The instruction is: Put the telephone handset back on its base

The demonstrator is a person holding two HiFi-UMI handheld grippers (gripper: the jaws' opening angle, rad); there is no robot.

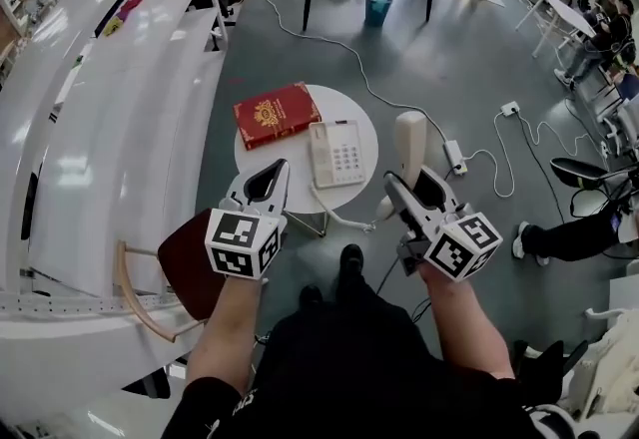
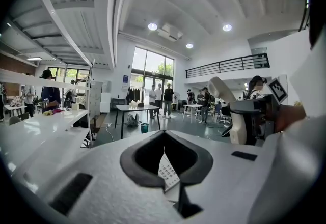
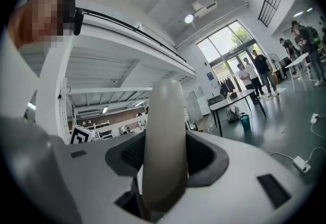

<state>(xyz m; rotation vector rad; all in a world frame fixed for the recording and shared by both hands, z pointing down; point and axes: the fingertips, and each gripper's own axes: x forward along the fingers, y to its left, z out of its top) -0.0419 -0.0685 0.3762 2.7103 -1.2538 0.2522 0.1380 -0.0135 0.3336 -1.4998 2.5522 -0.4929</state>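
Right claw (image 1: 404,190) clamping cream handset (image 1: 409,140) (smooth, rounded, upright), white keypad base (image 1: 336,154) beyond

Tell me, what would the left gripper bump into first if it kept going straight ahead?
Probably nothing nearby. The left gripper points roughly level, so it would likely pass above the red hardcover book on the small round white table, towards open grey floor. Its height is hard to judge.

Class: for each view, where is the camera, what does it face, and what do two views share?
Head view: on the head, facing down at the table; forearms, legs show.
Left gripper view: on left gripper, facing the windows; right gripper shows.
Right gripper view: on right gripper, tilted up; head shows.
All share the handset.
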